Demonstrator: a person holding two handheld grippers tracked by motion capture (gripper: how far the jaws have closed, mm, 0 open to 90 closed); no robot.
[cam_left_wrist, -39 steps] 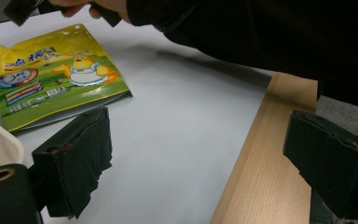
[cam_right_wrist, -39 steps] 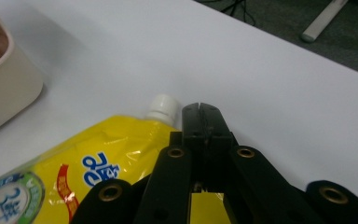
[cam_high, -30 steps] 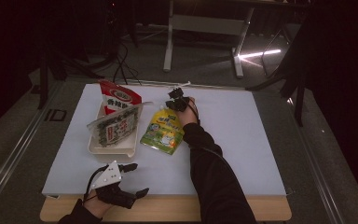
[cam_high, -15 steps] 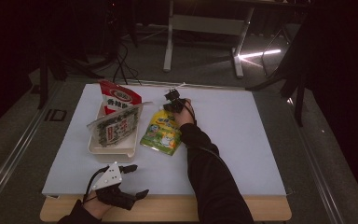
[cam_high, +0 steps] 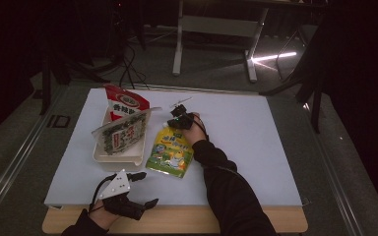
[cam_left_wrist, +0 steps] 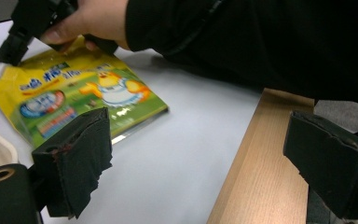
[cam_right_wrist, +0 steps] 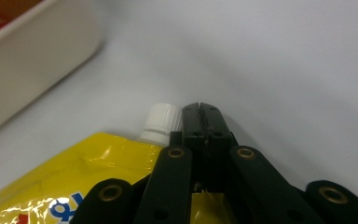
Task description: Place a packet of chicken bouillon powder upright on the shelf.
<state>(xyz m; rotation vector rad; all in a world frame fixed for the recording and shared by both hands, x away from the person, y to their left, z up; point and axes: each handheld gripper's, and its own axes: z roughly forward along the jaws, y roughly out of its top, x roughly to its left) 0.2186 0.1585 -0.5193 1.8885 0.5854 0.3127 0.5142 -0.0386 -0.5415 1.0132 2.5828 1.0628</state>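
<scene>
Yellow pouch (cam_high: 170, 152) lies flat at frame centre of the high view, beside the tray (cam_high: 118, 158). Right gripper (cam_high: 177, 121) jaws pressed together, empty, beside its white cap (cam_right_wrist: 162, 119). Left gripper (cam_high: 128, 204) jaws wide, lower left.

The yellow pouch (cam_right_wrist: 74, 186) is cut off at the bottom edge, its print seemingly too blurred to read.

So the only real change: my right gripper (cam_high: 175, 117) slid a bit toward the tray (cam_high: 100, 156) side and dipped lower. A second ago it sat just past the top edge of the yellow pouch (cam_high: 170, 153), now its closed tips are down right beside the pouch's white cap (cam_right_wrist: 162, 120). My forearm (cam_high: 226, 182) swung over with it too.
</scene>
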